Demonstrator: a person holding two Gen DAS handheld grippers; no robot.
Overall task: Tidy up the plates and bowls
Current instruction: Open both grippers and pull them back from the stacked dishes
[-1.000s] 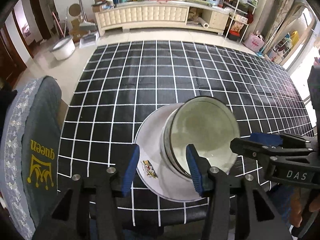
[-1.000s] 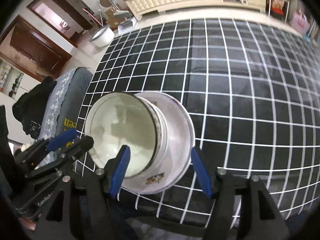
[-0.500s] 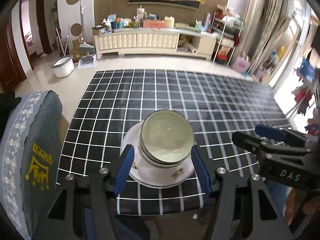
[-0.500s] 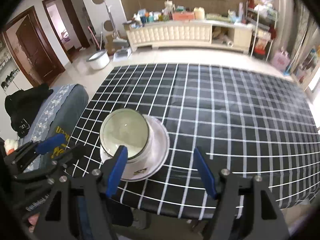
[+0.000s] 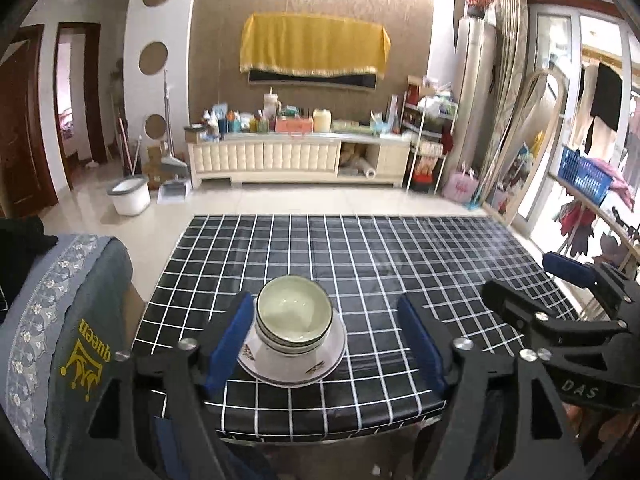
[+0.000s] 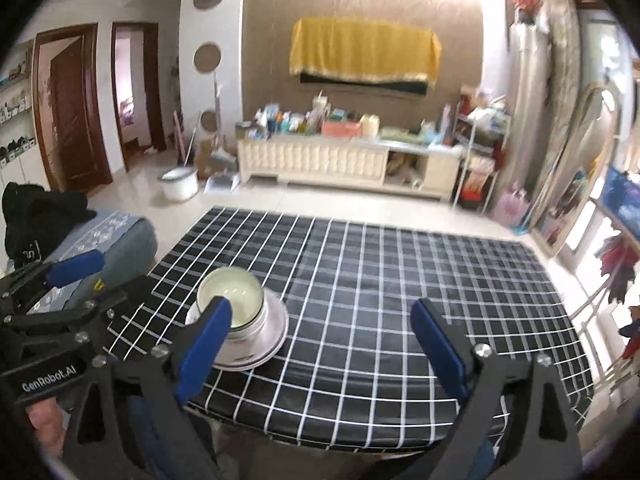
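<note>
Left gripper [image 5: 326,344] and right gripper [image 6: 320,344] backing off toward 6 o'clock, jaws widening, empty; stacked white ceramic bowls [image 5: 294,320] resting on white floral plate [image 5: 320,366]: stacking apparently finished.

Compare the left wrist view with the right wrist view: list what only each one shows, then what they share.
Only the left wrist view shows the "queen" crown print on the grey chair cover and the "DAS" lettering on the right gripper. Only the right wrist view shows the "GenRobot.AI" lettering on the left gripper and a fingertip under it. Both show the stacked bowls on the plate, the checked tablecloth and open jaws.
</note>
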